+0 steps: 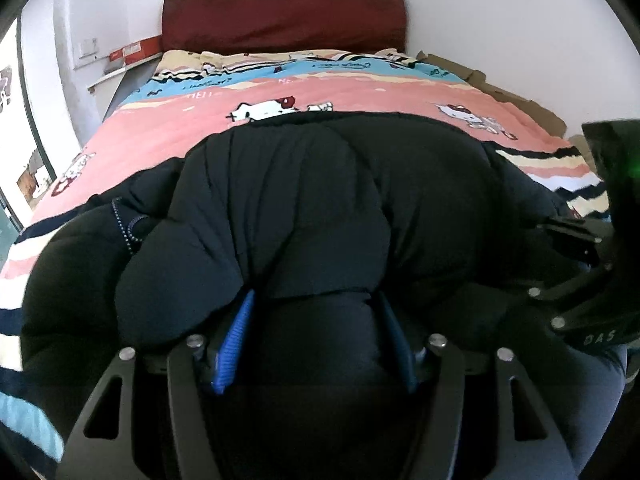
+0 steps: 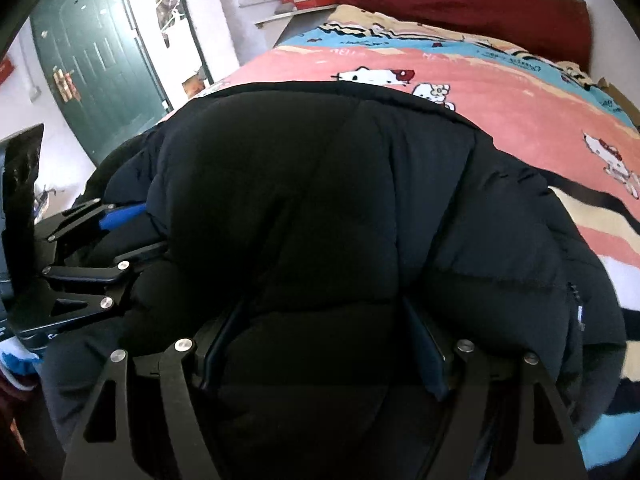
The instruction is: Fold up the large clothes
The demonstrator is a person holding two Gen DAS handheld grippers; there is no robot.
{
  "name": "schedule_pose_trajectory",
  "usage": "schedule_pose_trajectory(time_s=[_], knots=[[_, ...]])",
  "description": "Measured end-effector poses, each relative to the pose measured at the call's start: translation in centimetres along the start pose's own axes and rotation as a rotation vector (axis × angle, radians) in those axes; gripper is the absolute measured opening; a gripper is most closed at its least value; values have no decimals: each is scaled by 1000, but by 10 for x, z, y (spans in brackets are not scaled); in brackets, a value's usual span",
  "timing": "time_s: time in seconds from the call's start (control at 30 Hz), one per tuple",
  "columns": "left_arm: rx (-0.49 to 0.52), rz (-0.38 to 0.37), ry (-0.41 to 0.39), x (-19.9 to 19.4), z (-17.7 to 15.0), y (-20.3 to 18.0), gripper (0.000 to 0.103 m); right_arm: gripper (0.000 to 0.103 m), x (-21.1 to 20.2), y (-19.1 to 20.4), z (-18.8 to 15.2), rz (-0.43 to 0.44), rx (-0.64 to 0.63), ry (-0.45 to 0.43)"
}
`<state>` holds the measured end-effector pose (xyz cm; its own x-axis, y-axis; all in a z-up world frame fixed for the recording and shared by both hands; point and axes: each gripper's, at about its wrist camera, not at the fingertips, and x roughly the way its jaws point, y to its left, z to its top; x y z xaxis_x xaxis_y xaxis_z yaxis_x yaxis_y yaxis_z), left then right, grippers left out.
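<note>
Black padded fabric of a large puffer jacket fills the gap of both tools. The left gripper stands fairly wide, a thick roll of the jacket's near edge bulging between its blue pads, which press against the fabric on either side. The right gripper is spread about as wide, and another fat fold of the same edge sits pinched between its dark pads. Each tool shows in the other's view: the right one at 3 o'clock in the left wrist view, the left one at 9 o'clock in the right wrist view, both close together along the jacket's near side. The jacket lies on a bed under a pink, blue and striped cartoon-cat quilt, which stays bare toward 12 o'clock. A dark red headboard stands against a white wall at 12 o'clock. A green door shows at 10 o'clock in the right wrist view, and flattened cardboard lines the bed's edge at 2 o'clock.
</note>
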<state>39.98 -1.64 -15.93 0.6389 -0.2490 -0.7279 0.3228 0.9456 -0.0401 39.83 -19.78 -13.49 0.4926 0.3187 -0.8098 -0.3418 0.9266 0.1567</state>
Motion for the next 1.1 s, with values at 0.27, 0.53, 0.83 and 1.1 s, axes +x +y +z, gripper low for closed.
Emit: schedule_pose_trajectory(time_s=[0.27,0.53,0.83,1.1], knots=[[3,40,39,21,6,1,59,74,28,-6,10,-42,16,11],[7,1,41,-47,14,-10,59,74,-28,3,7,-13,31,28],[45,-35,105,-44,-30,-38,63,77,-63,15,-47,48,-46,40],[43,-9,135,-10,-37,-36,64,78,-9,8,-54,-29,-43,122]])
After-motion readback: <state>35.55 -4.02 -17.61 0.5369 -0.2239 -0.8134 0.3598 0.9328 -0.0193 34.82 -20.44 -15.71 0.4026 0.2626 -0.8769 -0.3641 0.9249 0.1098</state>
